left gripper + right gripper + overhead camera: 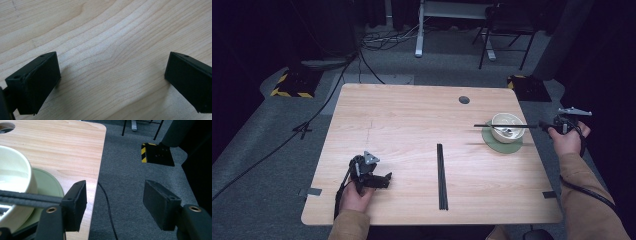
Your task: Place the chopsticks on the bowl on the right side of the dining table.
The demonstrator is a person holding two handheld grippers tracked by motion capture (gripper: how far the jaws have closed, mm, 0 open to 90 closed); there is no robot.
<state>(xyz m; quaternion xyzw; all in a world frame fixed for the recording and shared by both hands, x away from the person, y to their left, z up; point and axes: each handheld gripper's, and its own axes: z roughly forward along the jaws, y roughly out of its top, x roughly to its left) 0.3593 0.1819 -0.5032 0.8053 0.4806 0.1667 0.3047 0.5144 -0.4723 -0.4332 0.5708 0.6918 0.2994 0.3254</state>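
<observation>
Status: table setting looks roughly half done, my read. One pair of chopsticks point(506, 126) already lies across the rim of the white bowl point(507, 127), which sits on the green saucer point(502, 141) at the right side of the table point(412, 120), near its edge. My right gripper point(546, 126) is just off that table edge, over the grey carpet point(130, 182), jaws spread wide with nothing between them; in the right gripper view the near end of the chopsticks point(30, 198) runs up beside the outer face of one jaw, not between the pads, so that's no grip. Can't tell whether it actually touches that jaw. There's something shiny inside the bowl, too small to identify. Second pair of chopsticks point(441, 176) lies flat mid-table, running near to far, well apart from both grippers and untouched. My left gripper point(379, 181) sits low at the near-left of the table, jaws wide open over bare wood point(110, 50), holding nothing. What's left, as I judge it: pick up the mid-table pair and place it, though no second bowl is visible, so the target is unclear. Risk: the resting pair overhangs the rim and could roll off if I bump it.
</observation>
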